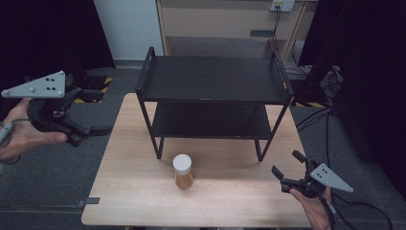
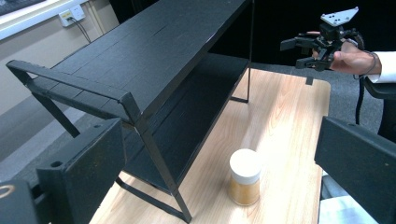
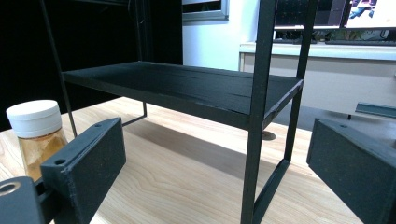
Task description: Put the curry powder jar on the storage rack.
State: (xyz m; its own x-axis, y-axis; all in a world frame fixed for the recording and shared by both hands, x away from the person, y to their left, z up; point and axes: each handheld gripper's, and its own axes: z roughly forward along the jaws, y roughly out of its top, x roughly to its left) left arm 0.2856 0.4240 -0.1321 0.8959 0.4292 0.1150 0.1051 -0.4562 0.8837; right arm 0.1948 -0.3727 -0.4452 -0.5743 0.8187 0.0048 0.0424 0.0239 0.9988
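Note:
A small jar (image 1: 183, 172) with a white lid and amber contents stands upright on the wooden table (image 1: 143, 191), just in front of a black two-tier rack (image 1: 213, 79). My left gripper (image 1: 91, 134) hovers off the table's left edge, open and holding nothing. Its own view looks down on the jar (image 2: 244, 179) beside the rack (image 2: 154, 51), between the wide-apart jaws of the left gripper (image 2: 219, 140). My right gripper (image 1: 287, 163) is open at the table's front right corner. In its view the jar (image 3: 35, 133) stands at far left, the rack's leg (image 3: 254, 140) straight ahead.
Both rack shelves (image 1: 210, 122) hold nothing. Cables (image 1: 316, 120) lie on the grey floor to the right of the table. A pale cabinet (image 1: 225, 24) stands behind the rack. In the left gripper view the right gripper (image 2: 299, 53) appears above the table's far corner.

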